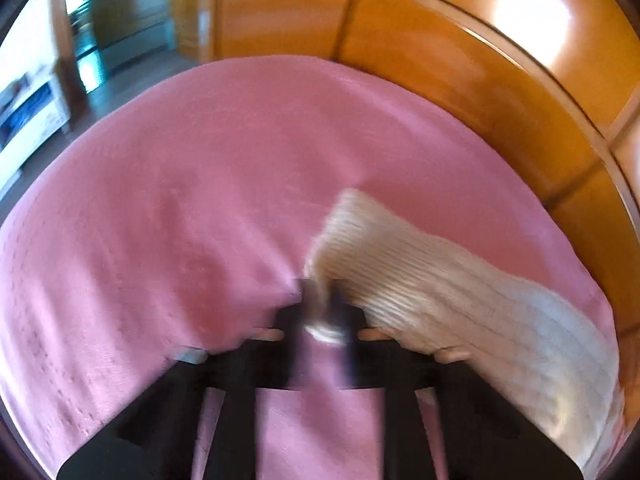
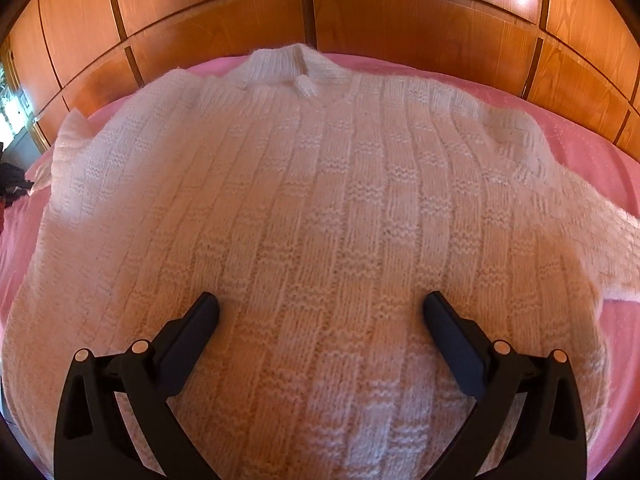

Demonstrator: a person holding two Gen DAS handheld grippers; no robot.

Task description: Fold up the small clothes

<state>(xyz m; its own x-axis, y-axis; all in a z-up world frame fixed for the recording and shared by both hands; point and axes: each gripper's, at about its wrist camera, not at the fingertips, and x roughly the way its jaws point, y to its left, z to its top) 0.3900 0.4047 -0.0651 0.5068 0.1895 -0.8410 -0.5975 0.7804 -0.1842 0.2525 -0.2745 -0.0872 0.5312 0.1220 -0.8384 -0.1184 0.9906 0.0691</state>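
Left claw [image 1: 320,316] pinches sleeve of cream ribbed knitted sweater [image 2: 320,208] — sleeve-fold step; right claw [image 2: 320,312] wide over its body. Next: carry sleeve inward across pink bedspread [image 1: 180,200].

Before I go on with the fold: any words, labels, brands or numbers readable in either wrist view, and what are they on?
None readable.
Sweater: no tag, label or print shows; only knit pattern and a small knitted tab at the collar.
Pink cover: plain, no text.
Wood panels: no markings.
Left gripper, right gripper: no lettering visible.
Room at far left of the left wrist view: too blurred to read anything.
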